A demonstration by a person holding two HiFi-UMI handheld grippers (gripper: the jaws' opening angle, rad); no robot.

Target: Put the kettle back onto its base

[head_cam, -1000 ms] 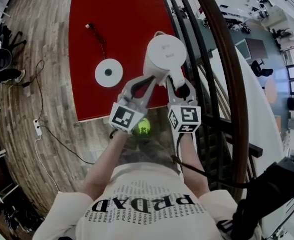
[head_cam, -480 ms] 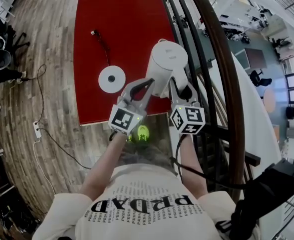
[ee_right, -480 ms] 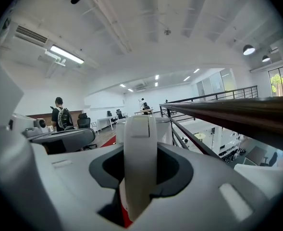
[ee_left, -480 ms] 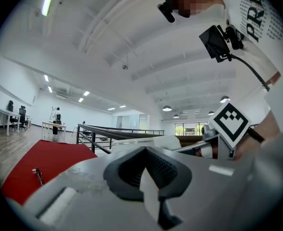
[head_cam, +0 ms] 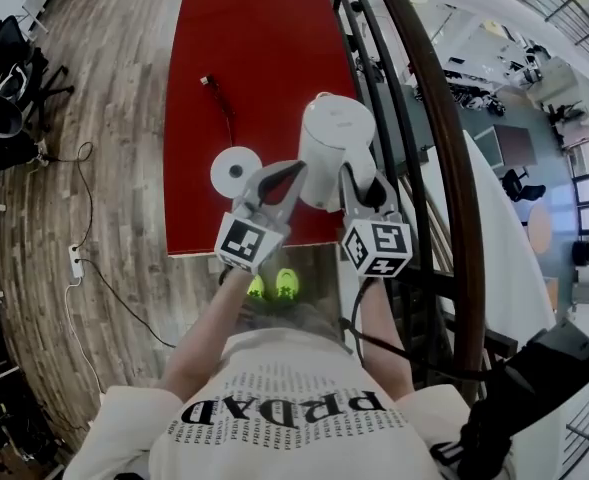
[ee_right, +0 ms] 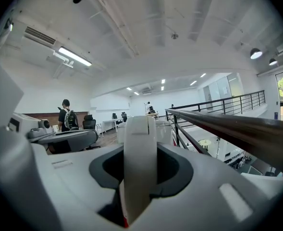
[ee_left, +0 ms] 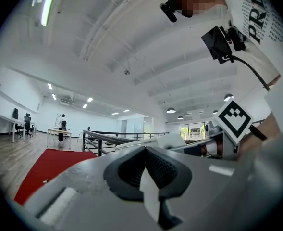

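Note:
A white kettle [head_cam: 336,138] hangs in the air above the red surface [head_cam: 254,58], held from both sides. My right gripper [head_cam: 362,183] is shut on the kettle's handle [ee_right: 140,158], which stands upright between its dark pads. My left gripper [head_cam: 296,168] is closed at the kettle's lower left side, and a thin white edge of the kettle [ee_left: 148,196] sits pinched between its pads. The round white base [head_cam: 236,171] lies flat on the red surface just left of the left gripper, its cord [head_cam: 219,103] running away from me.
A dark handrail with metal bars [head_cam: 444,128] runs close along the right of the kettle, with a drop to a lower floor behind it. Wooden floor [head_cam: 104,168] with a cable and power strip [head_cam: 76,260] lies left. A person stands far off [ee_right: 67,119].
Both grippers have risen with the kettle still in their grip. In the picture the base now lies closer to the left gripper than before.

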